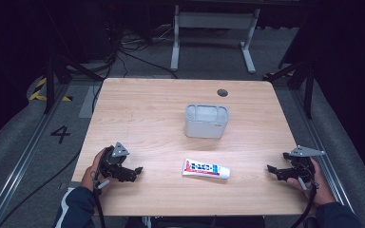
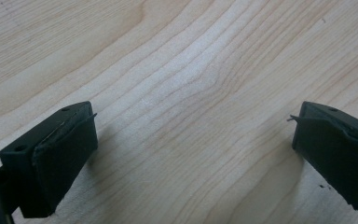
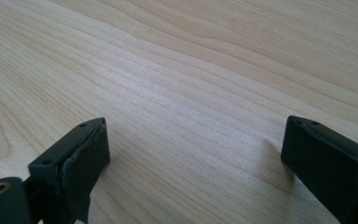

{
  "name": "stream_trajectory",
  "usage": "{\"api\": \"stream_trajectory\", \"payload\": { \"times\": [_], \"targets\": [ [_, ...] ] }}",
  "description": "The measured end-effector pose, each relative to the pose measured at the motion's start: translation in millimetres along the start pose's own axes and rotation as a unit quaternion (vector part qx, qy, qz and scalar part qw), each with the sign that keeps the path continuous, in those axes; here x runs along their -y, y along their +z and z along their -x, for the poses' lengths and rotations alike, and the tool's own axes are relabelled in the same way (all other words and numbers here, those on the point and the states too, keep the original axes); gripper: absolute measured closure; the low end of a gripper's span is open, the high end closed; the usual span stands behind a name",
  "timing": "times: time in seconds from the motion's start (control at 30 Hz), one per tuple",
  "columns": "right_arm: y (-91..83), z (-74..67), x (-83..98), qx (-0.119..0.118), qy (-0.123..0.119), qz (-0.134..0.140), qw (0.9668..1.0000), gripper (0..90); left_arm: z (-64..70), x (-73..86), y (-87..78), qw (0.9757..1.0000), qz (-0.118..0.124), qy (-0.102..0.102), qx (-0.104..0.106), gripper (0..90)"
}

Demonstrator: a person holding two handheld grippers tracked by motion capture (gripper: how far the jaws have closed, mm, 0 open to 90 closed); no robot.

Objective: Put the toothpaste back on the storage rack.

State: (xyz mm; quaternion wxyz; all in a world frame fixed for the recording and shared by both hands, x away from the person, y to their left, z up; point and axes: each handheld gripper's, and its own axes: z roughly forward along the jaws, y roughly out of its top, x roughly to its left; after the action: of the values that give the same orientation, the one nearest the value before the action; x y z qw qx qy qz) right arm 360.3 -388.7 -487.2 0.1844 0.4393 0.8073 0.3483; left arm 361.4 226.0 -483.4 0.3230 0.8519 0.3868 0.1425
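Both hand-held grippers rest at the near corners of the bench [image 1: 138,102], the left hand-held gripper [image 1: 134,172] and the right hand-held gripper [image 1: 272,170] gaping wide with nothing between the jaws. The tube [image 1: 206,169] lies flat midway between them, just in front of the bin [image 1: 206,121]. Best play, I'd say: the right one slides in low and pinches the tube across its narrow middle, not its cap.

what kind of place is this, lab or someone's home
Most likely a lab or recording studio: black curtains surround a wooden table, cables trail over the grey floor, and a number 4 is marked on it.
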Motion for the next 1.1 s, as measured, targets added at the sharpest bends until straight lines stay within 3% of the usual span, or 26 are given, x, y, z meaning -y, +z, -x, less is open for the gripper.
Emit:
{"api": "stream_trajectory", "payload": {
  "times": [0.6, 0.8, 0.9, 1.1],
  "targets": [
    [-4.1, 0.6, 2.4, -0.002, -0.003, -0.007, 1.0000, 8.1, -1.5, -1.1, 1.2, 1.0000, 0.002, 0.003, 0.004, 0.2],
    [-8.4, 1.2, 0.6, -0.007, -0.018, -0.030, 0.9994, 8.7, -2.7, -3.9, 2.9, 1.0000, -0.002, 0.005, 0.007, 0.0],
    [-9.4, -0.5, -2.7, -0.018, -0.031, -0.036, 0.9987, 16.6, -2.9, -3.9, 2.9, 0.9999, -0.002, 0.007, 0.008, 0.0],
    [-9.4, -9.5, -12.0, -0.037, -0.057, -0.046, 0.9966, 18.9, -3.6, -3.9, 3.0, 0.9999, -0.001, 0.009, 0.009, 0.1]
  ]
}}
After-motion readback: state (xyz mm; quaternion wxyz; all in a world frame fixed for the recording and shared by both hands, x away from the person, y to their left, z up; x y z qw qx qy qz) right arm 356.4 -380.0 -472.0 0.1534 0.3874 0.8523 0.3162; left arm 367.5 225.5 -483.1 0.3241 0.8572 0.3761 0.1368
